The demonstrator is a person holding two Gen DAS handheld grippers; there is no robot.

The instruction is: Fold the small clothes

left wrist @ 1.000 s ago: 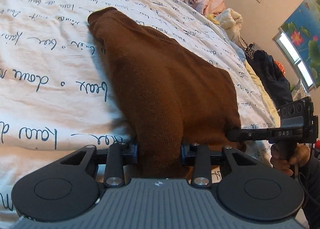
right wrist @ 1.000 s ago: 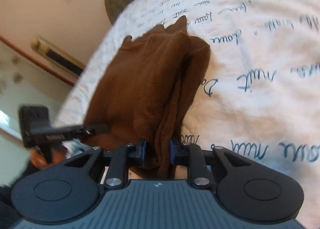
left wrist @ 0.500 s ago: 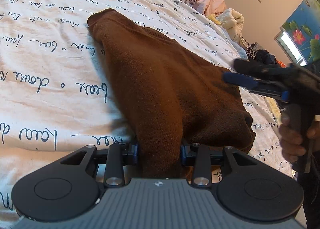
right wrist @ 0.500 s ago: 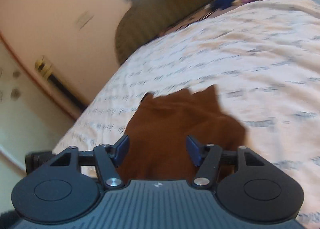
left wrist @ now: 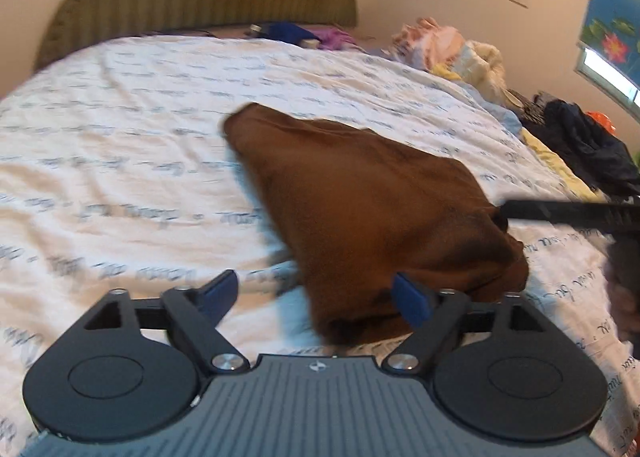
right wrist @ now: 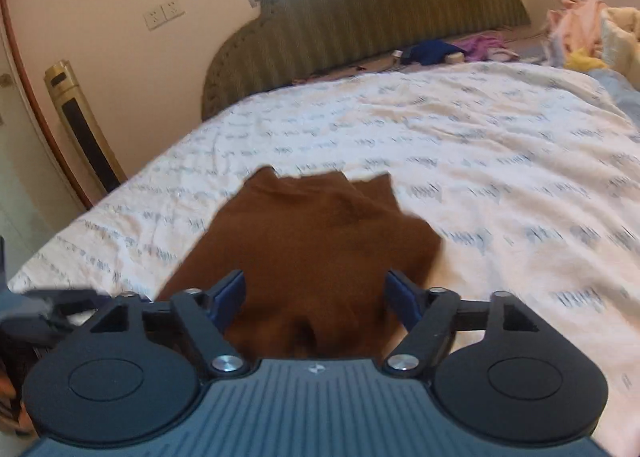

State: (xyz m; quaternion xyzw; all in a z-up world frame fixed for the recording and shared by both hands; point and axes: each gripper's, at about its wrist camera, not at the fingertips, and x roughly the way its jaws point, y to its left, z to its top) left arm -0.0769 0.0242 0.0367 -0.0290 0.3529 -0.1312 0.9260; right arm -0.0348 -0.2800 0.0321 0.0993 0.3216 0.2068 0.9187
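A brown knitted garment (left wrist: pixel 360 201) lies folded on the white bedsheet (left wrist: pixel 120 161) printed with blue handwriting. My left gripper (left wrist: pixel 316 295) hovers over its near edge with its jaws opening; the blue pads (left wrist: pixel 410 297) stand wide and press on nothing. In the right wrist view the same brown garment (right wrist: pixel 316 241) lies under and ahead of my right gripper (right wrist: pixel 316 297), whose jaws are also opening, clear of the cloth. The right gripper's black finger (left wrist: pixel 568 213) reaches in from the right in the left wrist view.
A green padded headboard (right wrist: pixel 360 5) stands at the far end of the bed. Loose clothes (left wrist: pixel 452 49) are piled at the far right, dark garments (left wrist: pixel 580 145) along the right edge. Blue and purple items (right wrist: pixel 448 49) lie by the headboard. A tower fan (right wrist: pixel 80 125) stands left.
Both grippers let go of the brown garment, opened wide and lifted back from it. The garment now lies loose on the sheet, and more of the bed and headboard shows.
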